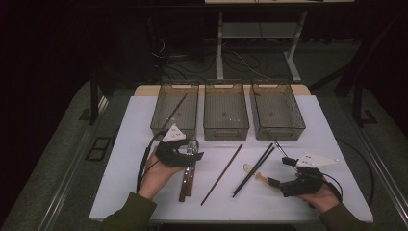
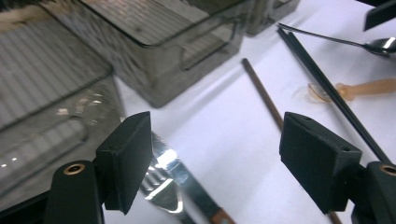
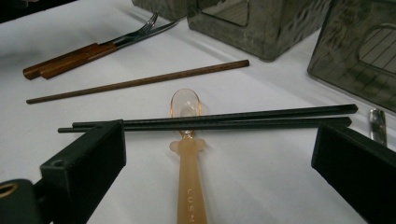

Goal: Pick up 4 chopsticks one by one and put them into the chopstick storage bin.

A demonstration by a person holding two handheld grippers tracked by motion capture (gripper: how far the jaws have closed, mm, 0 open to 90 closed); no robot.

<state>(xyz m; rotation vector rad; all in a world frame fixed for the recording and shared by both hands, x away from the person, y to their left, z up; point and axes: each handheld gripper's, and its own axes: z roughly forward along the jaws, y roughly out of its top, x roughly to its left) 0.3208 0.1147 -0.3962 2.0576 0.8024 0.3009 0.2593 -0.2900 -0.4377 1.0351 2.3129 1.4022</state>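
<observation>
A: Cutlery (image 1: pixel 188 168) first: where does it lie?

B: On the white worktop (image 1: pixel 144 192), in front of the left bin (image 1: pixel 175 110). It is a fork and another piece with brown wooden handles, side by side. The left claw (image 1: pixel 190 155) hovers right over their metal ends, jaws wide apart, gripping nothing. In the left gripper view the shiny blade sits just beside the left-hand jaw.

A: And the right claw (image 1: pixel 281 172)?

B: Open too, empty. In the right gripper view its jaws stand on either side of a pale orange plastic spoon (image 3: pixel 188 154), whose handle runs toward the camera. A pair of black chopsticks (image 3: pixel 210 122) lies across the spoon's neck, touching it.

A: Anything else loose?

B: A single brown chopstick (image 1: pixel 222 174) lies between the cutlery and the black pair. A metal spoon (image 2: pixel 373 44) lies near the right claw. Another brown stick (image 1: pixel 176 111) leans in the left bin.

A: The other bins?

B: The middle bin (image 1: pixel 226 109) and right bin (image 1: pixel 277 108) stand in a row beside the left one.
</observation>
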